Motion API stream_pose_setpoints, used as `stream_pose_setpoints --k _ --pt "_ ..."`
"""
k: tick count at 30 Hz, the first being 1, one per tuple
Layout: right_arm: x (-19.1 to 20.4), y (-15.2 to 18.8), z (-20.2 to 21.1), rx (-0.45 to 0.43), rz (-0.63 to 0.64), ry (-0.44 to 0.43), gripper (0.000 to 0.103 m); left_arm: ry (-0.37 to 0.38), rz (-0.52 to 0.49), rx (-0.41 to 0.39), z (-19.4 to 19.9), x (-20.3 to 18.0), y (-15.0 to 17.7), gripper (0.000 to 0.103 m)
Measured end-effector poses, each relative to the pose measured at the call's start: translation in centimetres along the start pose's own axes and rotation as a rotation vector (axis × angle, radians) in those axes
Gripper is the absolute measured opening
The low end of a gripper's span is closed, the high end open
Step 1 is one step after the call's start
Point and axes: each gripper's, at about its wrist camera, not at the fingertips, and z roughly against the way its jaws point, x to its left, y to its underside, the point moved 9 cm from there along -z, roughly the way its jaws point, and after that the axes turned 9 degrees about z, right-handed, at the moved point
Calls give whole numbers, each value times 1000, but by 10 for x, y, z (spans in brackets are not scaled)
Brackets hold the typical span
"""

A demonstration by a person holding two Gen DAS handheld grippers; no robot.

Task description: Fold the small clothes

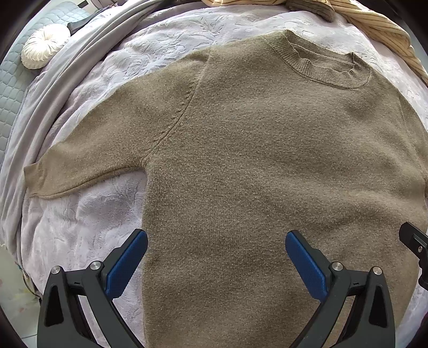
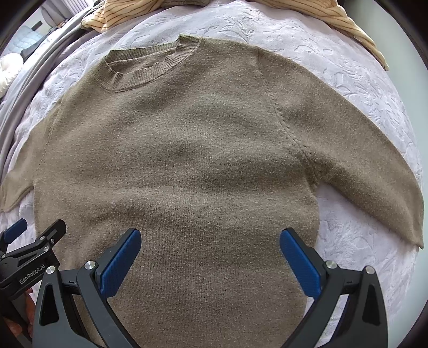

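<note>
Bed with pale lilac embossed blanket (image 1: 88,222) covering it, grey sheet (image 1: 88,53) bunched along the left edge, round white cushion (image 1: 44,45) on a quilted blue-grey pad (image 1: 10,88) past that edge. Yellow striped garment (image 2: 345,16) heaped at the far edge, with a grey knit piece (image 1: 313,8) beside it, seen in the left wrist view. Olive-brown sweater (image 1: 254,160) lies flat and face up in the middle of the bed, ribbed collar (image 1: 321,64) toward the far edge, hem toward the near edge, not folded. Its left sleeve (image 1: 107,144) stretches out toward the left edge, cuff on the blanket; right sleeve (image 2: 361,166) angles out toward the right edge, cuff near the right side. Left tool (image 1: 216,249) released, blue pads (image 1: 128,262) spread wide, over the sweater's lower left side, left pad over the garment's side edge, gripping nothing. Right tool (image 2: 211,246) also released, pads (image 2: 299,262) wide apart, over the lower right body, holding nothing. Left tool's black frame shows at the left edge of the right wrist view; contact with the fabric cannot be told.
</note>
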Motion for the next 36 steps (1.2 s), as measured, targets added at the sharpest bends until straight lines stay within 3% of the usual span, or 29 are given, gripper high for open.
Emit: stream_pose_setpoints --k 3,36 --pt "0 1 0 0 0 0 103 -31 -2 -25 1 5 -3 103" --pt "-17 3 -1 9 -2 17 103 -7 1 -7 2 7 -5 103"
